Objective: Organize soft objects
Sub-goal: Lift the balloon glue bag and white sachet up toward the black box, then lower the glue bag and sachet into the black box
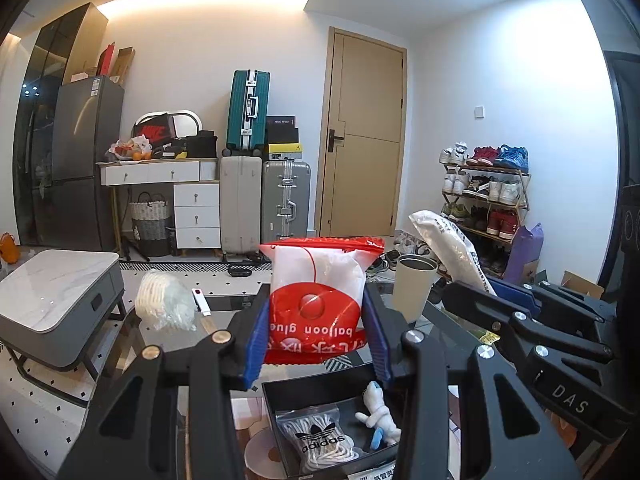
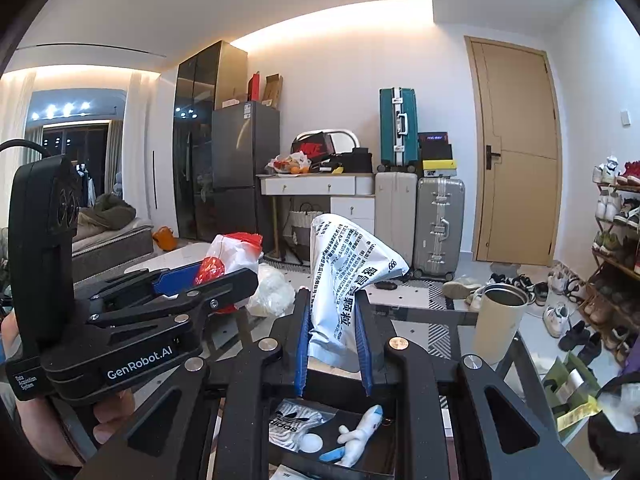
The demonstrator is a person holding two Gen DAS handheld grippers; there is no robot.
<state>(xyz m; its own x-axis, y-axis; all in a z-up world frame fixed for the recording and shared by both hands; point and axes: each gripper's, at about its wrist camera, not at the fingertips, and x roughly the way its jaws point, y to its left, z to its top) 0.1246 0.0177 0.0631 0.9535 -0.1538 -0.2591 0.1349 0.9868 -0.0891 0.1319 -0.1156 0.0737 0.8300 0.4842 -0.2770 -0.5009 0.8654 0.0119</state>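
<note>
My left gripper (image 1: 316, 344) is shut on a red and white "balloon glue" packet (image 1: 316, 292), held upright between its blue pads. My right gripper (image 2: 332, 344) is shut on a white sachet (image 2: 340, 276) printed with black text, also seen at the right in the left wrist view (image 1: 452, 248). Below both grippers lies an open black box (image 1: 280, 396) holding a bag of white adidas laces (image 1: 316, 436) and a small white plush toy (image 1: 380, 416). The same box (image 2: 384, 440), laces bag (image 2: 292, 424) and plush (image 2: 356, 436) show in the right wrist view. The left gripper (image 2: 208, 276) hangs left of the right one.
A cream tumbler (image 1: 412, 288) stands on the glass table (image 1: 224, 304) to the right. A clear bag of white stuff (image 1: 164, 304) lies at the left. A grey side table (image 1: 56, 292) stands beyond the left edge. Suitcases (image 1: 264, 200) and a shoe rack (image 1: 484, 196) line the walls.
</note>
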